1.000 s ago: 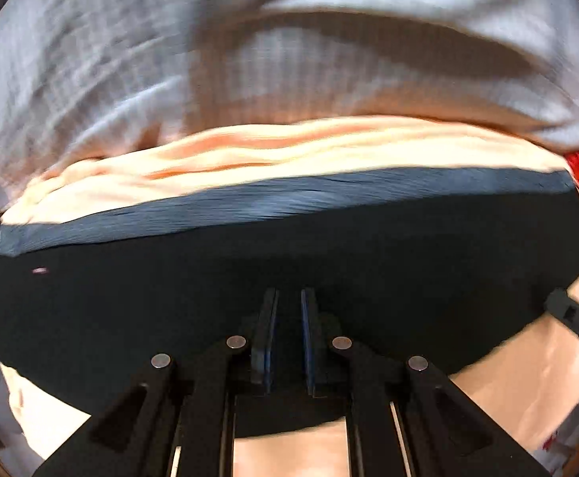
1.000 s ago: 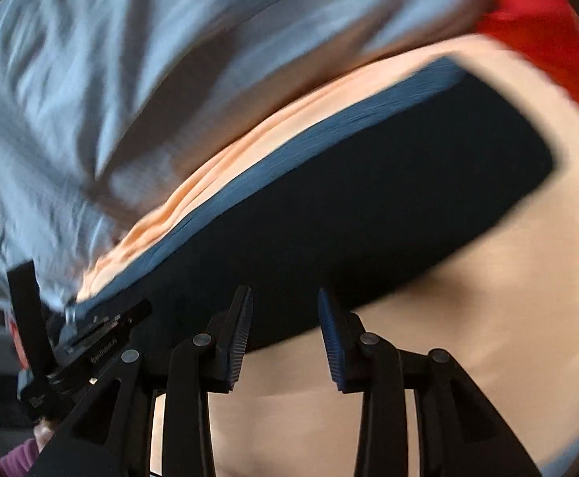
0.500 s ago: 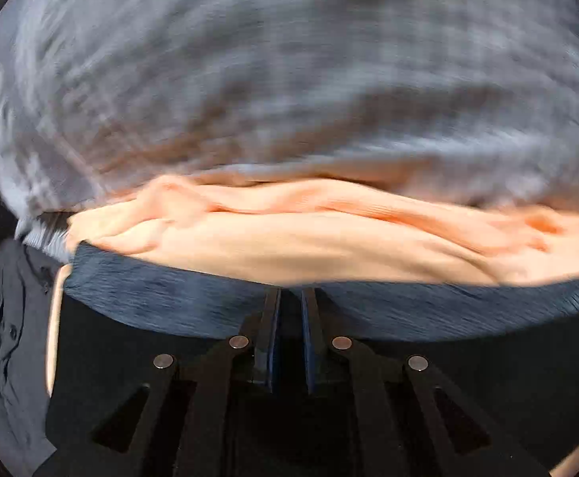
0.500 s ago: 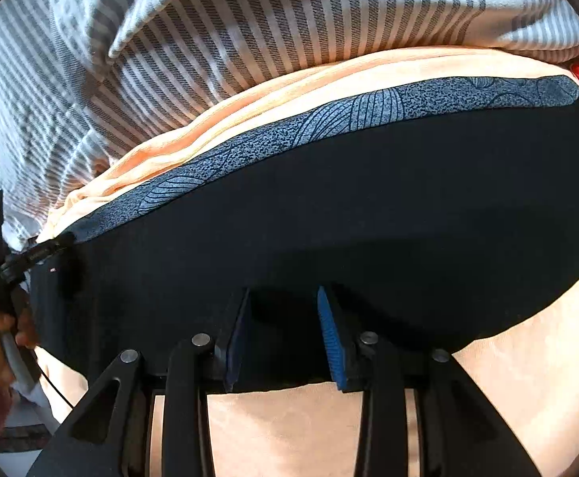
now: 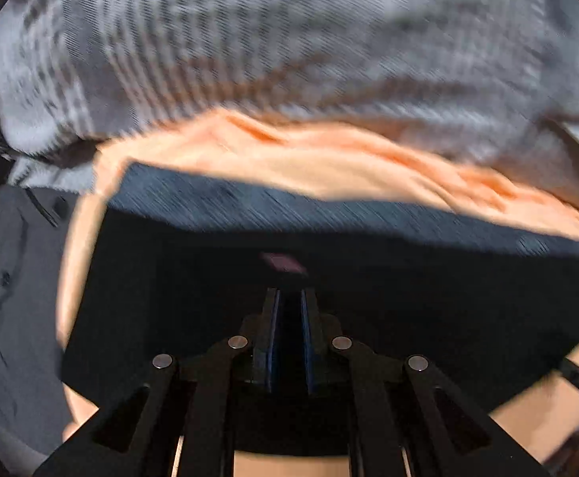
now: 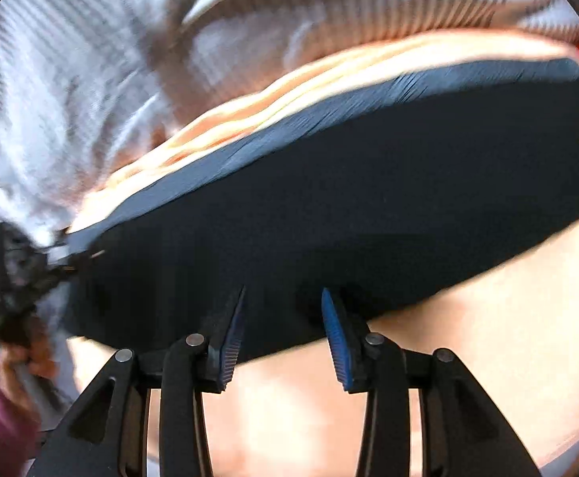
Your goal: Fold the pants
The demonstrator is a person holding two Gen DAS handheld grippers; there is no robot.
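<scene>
Left wrist view: the pants (image 5: 329,318) lie folded dark on the peach sheet (image 5: 329,167). The left gripper (image 5: 289,342) is pinched on their near edge; the right gripper (image 6: 283,334), just opening, straddles the near edge. Next, probably release and smooth.

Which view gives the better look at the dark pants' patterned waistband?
The right wrist view: the waistband runs nearly the whole width of the dark pants, from the left tool to the far end. The left wrist view shows the band too, but more blurred and cut off at the right.
</scene>
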